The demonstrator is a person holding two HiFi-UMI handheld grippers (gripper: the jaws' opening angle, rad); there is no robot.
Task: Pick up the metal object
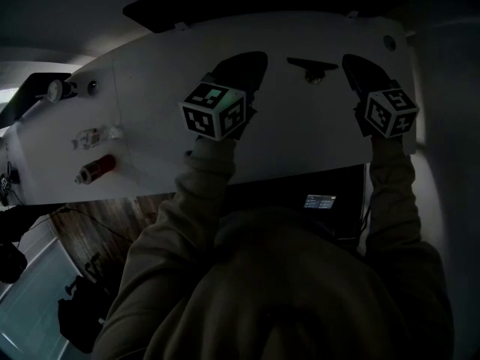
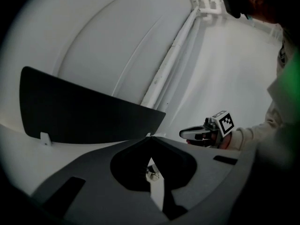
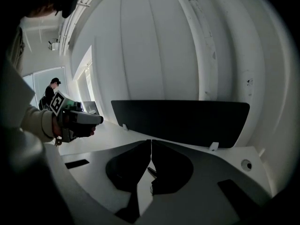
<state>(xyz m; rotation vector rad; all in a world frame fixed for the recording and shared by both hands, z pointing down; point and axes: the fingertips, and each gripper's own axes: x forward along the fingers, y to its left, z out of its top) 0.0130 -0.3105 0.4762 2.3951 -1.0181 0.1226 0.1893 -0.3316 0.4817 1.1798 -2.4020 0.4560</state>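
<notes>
A small metal object (image 1: 313, 73) with a dark flat top lies on the white table (image 1: 300, 141), toward its far edge. It sits between my two grippers and touches neither. My left gripper (image 1: 255, 60) is just left of it, jaws shut with their tips together and nothing held. My right gripper (image 1: 352, 62) is just right of it, also shut and empty. In the left gripper view the jaws of the left gripper (image 2: 149, 140) meet at the tip, and the right gripper (image 2: 199, 134) shows at the right. The right gripper view shows the right gripper (image 3: 151, 141) pressed shut.
At the table's left end lie a red cylinder (image 1: 97, 167), a clear piece (image 1: 94, 136) and a round white knob (image 1: 54, 90). A black panel (image 3: 180, 121) stands along the table's far edge. A small lit screen (image 1: 320, 200) sits below the near edge. A person (image 3: 52, 90) stands far off.
</notes>
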